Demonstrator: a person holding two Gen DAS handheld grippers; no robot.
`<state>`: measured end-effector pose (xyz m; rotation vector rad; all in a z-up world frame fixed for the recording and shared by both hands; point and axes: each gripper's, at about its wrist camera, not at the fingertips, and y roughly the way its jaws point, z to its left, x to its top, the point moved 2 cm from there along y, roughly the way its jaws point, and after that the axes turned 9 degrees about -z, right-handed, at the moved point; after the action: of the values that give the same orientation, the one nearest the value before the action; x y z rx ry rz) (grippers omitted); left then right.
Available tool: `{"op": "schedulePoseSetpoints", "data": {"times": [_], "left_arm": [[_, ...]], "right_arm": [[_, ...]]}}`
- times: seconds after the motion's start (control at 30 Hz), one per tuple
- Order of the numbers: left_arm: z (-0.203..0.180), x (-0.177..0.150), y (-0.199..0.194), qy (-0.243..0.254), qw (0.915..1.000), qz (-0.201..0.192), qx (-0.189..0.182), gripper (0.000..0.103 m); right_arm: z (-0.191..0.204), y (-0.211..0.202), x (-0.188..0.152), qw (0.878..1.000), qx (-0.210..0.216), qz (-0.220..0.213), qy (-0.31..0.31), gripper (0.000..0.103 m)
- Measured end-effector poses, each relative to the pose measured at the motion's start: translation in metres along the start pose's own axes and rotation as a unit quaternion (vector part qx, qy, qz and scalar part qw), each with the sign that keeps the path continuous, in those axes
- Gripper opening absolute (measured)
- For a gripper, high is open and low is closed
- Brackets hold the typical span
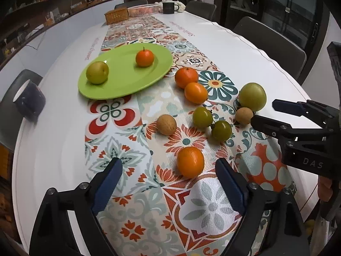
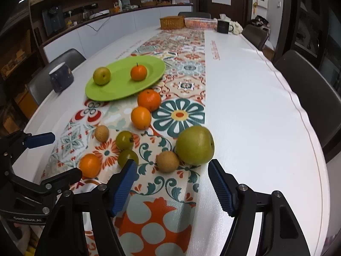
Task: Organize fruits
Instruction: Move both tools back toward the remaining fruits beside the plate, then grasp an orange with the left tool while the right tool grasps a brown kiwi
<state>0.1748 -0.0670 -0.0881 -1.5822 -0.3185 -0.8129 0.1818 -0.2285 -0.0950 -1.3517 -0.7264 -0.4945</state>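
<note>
A green plate [image 1: 119,85] [image 2: 119,89] holds a yellow-green pear [image 1: 97,72] [image 2: 101,76] and a small orange [image 1: 144,58] [image 2: 138,72]. Loose on the patterned runner lie three oranges, two green tomatoes, two small brown fruits and a large green pear [image 1: 252,96] [image 2: 194,144]. My left gripper [image 1: 168,166] is open and empty, with the nearest orange [image 1: 190,161] [image 2: 90,165] just ahead between its fingers. My right gripper [image 2: 172,168] [image 1: 264,112] is open and empty, just short of a brown fruit [image 2: 167,161] [image 1: 244,115] and the large pear.
A dark blue mug [image 1: 29,100] [image 2: 61,77] stands at the table's left edge beside the plate. A wicker basket [image 2: 172,22], a pink basket [image 2: 199,23] and a black mug [image 2: 223,26] stand at the far end. Chairs line both sides.
</note>
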Motion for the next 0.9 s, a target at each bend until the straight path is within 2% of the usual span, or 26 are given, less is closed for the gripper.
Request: {"op": "schedulePoseSetpoints", "data": {"times": [0.17, 0.23, 0.43, 0.77, 0.9], "left_arm": [[-0.006, -0.002, 0.01, 0.008, 0.9998, 0.012, -0.014, 0.075], [-0.008, -0.003, 0.013, 0.008, 0.9996, 0.017, -0.02, 0.073], [-0.01, -0.004, 0.02, 0.002, 0.9992, 0.026, -0.029, 0.061], [-0.011, -0.006, 0.026, -0.002, 0.9982, 0.036, -0.048, 0.032], [-0.011, -0.006, 0.027, -0.005, 0.9981, 0.034, -0.051, 0.032]], "right_arm": [[-0.002, 0.012, -0.003, 1.0, 0.005, 0.015, 0.006, 0.059], [-0.002, 0.015, -0.004, 1.0, 0.008, 0.017, 0.006, 0.054], [-0.001, 0.025, -0.005, 1.0, 0.01, 0.021, 0.005, 0.049], [0.003, 0.038, -0.006, 0.999, 0.016, 0.029, 0.003, 0.042], [0.005, 0.04, -0.006, 0.999, 0.016, 0.029, -0.003, 0.032]]}}
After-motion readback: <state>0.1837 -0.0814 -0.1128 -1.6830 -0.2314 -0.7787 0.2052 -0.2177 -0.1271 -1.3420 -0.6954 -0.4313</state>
